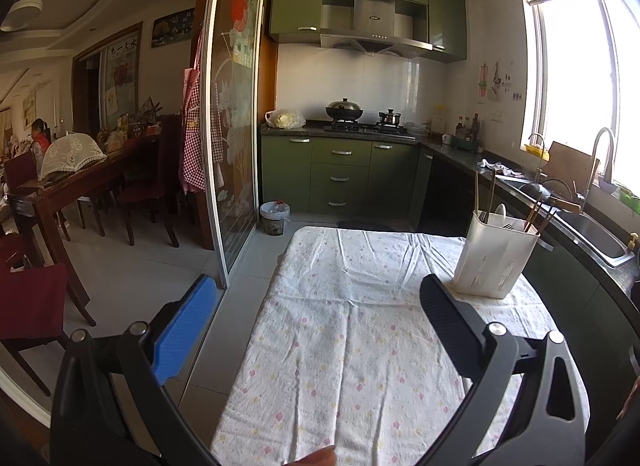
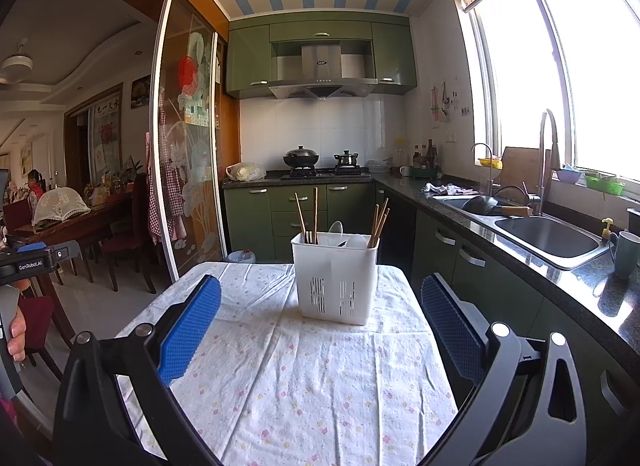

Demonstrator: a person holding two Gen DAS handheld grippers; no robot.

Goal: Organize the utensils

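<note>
A white plastic utensil holder (image 1: 494, 256) (image 2: 334, 280) stands upright on the table with the flowered cloth (image 1: 352, 346) (image 2: 288, 378), near its far right part. Wooden chopsticks (image 2: 306, 215), a white spoon (image 2: 336, 227) and dark utensils stick out of its compartments. My left gripper (image 1: 318, 298) is open and empty, held over the cloth to the holder's left. My right gripper (image 2: 320, 298) is open and empty, directly in front of the holder and short of it. Part of the left gripper's body and a hand (image 2: 16, 330) show at the right wrist view's left edge.
A dark counter with a steel sink (image 2: 548, 240), faucet (image 2: 548, 153) and grey mug (image 2: 626, 254) runs along the right. Green cabinets and a stove with pots (image 2: 302, 157) stand at the back. A glass sliding door (image 2: 186, 153), dining table and chairs (image 1: 36, 298) lie left.
</note>
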